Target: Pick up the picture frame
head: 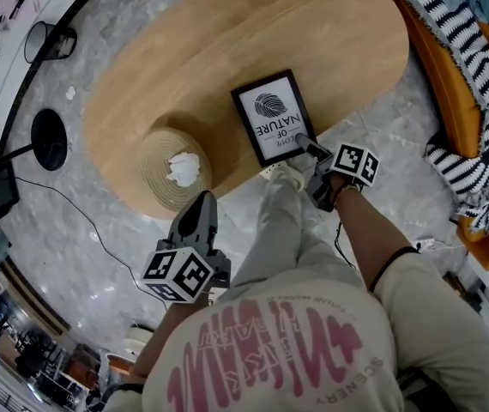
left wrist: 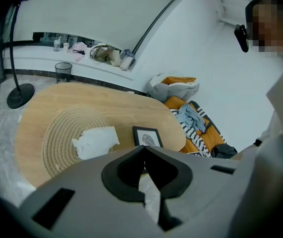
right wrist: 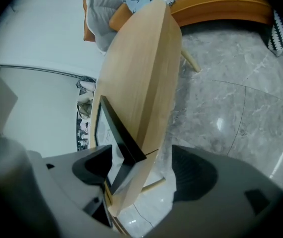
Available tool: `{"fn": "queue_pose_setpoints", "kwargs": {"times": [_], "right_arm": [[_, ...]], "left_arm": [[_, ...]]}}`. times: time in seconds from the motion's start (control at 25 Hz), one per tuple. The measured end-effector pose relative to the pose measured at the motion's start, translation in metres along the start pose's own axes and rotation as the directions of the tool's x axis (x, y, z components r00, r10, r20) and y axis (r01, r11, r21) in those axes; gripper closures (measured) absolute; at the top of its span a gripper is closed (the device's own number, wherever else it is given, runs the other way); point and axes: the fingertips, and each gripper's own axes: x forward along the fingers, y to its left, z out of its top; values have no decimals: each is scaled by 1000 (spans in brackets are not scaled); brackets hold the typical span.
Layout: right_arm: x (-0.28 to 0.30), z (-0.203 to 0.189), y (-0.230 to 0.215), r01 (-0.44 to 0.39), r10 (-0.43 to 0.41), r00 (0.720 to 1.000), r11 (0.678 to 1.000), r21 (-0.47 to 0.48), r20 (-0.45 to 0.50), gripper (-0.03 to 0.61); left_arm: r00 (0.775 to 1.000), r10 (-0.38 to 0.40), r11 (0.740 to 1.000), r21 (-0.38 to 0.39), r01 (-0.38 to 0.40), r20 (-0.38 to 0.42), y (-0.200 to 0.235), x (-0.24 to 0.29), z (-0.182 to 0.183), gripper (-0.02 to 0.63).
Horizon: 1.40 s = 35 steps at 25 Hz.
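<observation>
The picture frame [head: 270,117], black with a white printed picture, lies flat near the front edge of the oval wooden table [head: 184,67]. My right gripper [head: 306,148] is at the frame's near right corner. In the right gripper view its jaws stand wide apart [right wrist: 141,165], with the frame's corner [right wrist: 124,150] and the table edge [right wrist: 141,83] between them and the pads off both. My left gripper [head: 202,202] hangs over the floor in front of the table with its jaws together and nothing in them [left wrist: 143,150]. From there the frame [left wrist: 147,136] shows just beyond its tips.
A round woven mat [head: 154,178] with a crumpled white tissue [head: 183,168] lies on the table left of the frame. An orange sofa [head: 463,101] with striped cloth stands at the right. A lamp base [head: 49,138] and a wire bin [head: 43,41] stand on the marble floor at the left.
</observation>
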Motion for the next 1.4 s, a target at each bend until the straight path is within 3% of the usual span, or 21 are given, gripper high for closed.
{"fn": "queue_pose_setpoints", "kwargs": {"times": [0.2, 0.32, 0.68, 0.88, 1.4], "right_arm": [[-1, 2, 5, -38, 38, 999, 999, -23, 38, 275], [-2, 1, 16, -79, 80, 996, 997, -5, 48, 396], [-19, -17, 0, -63, 60, 997, 995, 75, 49, 407], [-41, -31, -11, -42, 35, 994, 997, 69, 99, 413], [-89, -61, 6, -95, 87, 984, 995, 43, 154, 483]], "left_arm": [[1000, 7, 1000, -9, -7, 14, 5, -5, -3, 611], [1000, 7, 1000, -9, -7, 18, 7, -9, -6, 611], [998, -20, 1000, 17, 19, 58, 2, -27, -14, 611], [997, -31, 999, 26, 29, 73, 1, -41, -29, 611], [989, -52, 998, 44, 47, 138, -8, -83, -46, 611]]}}
